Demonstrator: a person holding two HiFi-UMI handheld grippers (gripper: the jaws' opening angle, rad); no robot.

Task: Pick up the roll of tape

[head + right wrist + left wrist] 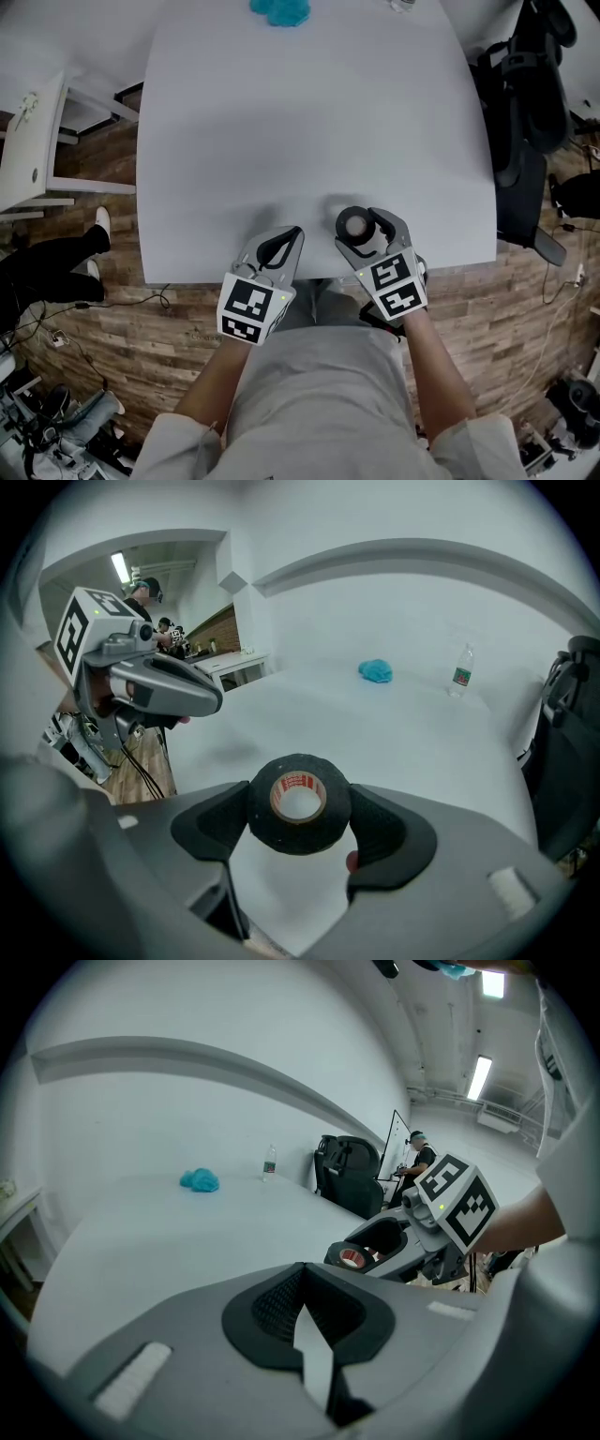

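– Forearms (pixel 441 361) and a grey shirt (pixel 319 394) fill the bottom of the head view, and just past them both grippers sit at the near edge of the white table (pixel 309 122). So where's the roll of tape (pixel 354 225) right now?

– Right gripper (pixel 362 229) has it, lol. Look at the right gripper view: the black roll (pixel 298 803) is wedged between the two dark pads, hole facing the camera, with reddish print on the cardboard core. The fingers are clamped on it from both sides. Honestly can't tell if it's clear of the tabletop or just resting on it.

– And the left gripper (pixel 292 236)?

– Pinched together with nothing in between. In the left gripper view the jaws meet at the tip, with only a thin sliver of table showing lower down. It sits just beside the right one, near the table edge. From there you also see the right gripper (pixel 361 1252) with the tape (pixel 352 1256) in it.

– Anything else on the table?

– Crumpled blue thing (pixel 279 9) at the far edge and a small clear bottle (pixel 459 672) near it, both well apart from the grippers. Black chair (pixel 525 122) off the table's right side, wood floor (pixel 525 309) below.
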